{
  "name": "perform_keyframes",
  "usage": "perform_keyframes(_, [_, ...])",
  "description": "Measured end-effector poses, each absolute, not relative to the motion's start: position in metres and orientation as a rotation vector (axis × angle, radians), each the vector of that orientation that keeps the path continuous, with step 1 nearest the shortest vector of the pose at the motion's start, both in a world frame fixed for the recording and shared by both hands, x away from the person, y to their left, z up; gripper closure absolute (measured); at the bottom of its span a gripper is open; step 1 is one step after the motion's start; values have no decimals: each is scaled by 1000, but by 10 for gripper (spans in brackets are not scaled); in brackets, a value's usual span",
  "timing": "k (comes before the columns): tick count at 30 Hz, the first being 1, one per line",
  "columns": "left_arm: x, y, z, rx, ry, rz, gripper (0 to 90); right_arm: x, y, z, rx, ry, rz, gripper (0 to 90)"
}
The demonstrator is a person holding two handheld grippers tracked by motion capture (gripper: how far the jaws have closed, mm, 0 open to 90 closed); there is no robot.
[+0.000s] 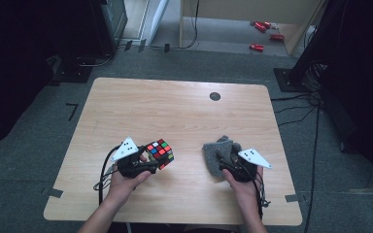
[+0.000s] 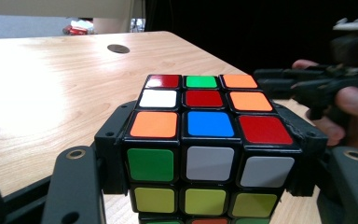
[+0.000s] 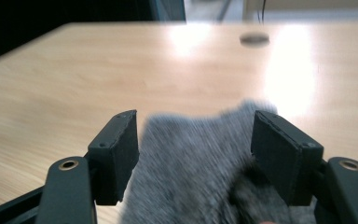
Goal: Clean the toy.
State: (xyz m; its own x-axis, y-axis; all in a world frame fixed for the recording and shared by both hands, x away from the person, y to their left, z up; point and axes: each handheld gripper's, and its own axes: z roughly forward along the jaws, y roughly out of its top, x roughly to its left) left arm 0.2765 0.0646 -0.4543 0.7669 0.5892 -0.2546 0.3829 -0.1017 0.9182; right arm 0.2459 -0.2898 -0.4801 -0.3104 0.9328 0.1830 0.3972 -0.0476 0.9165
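Here, in the high view, my left gripper (image 1: 148,162) sits at about seven o'clock on the wooden table (image 1: 175,116), and its jaws are clamped on the puzzle cube (image 1: 159,153), one jaw against each side. In the left gripper view the cube (image 2: 209,154) stands between the two black pads, both pressed flat to its sides; its top face shows red, green and orange in the far row, white, red and orange in the middle, and orange, blue and red nearest me, while the face toward the camera starts with green, white, white above a yellowish row. I cannot tell whether the cube rests on the table or is lifted just off it. My right gripper (image 1: 233,165) is at about five o'clock, well apart from the left one, with the grey cloth (image 1: 221,154) bunched at its front. In the right gripper view the cloth (image 3: 191,172) lies between my jaws, which stand wide; the left pad is just beside the cloth's edge and the right pad has cloth against its inner face, but the picture is blurred there and I cannot tell whether they pinch it. A small dark round disc (image 1: 215,96) lies on the table at about one o'clock, far from both hands, and it shows also beyond the cube (image 2: 118,48) and beyond the cloth (image 3: 254,39). At three o'clock in the left gripper view I see my right hand (image 2: 349,116) with its gripper.
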Motion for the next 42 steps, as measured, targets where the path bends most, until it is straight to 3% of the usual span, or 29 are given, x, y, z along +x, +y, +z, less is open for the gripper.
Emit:
perform_keyframes(7, [278,62,-455,1702,796,184,340,235,-261,-465,1296,1772,1482,304])
perform_keyframes(24, [272,47,-454,1702,801,156,340,217,-180,-481,1060,2060,1633,284])
perform_keyframes(42, [266,31,-457,1757,779,56,337,215,-173,-487,950,2048,1482,343])
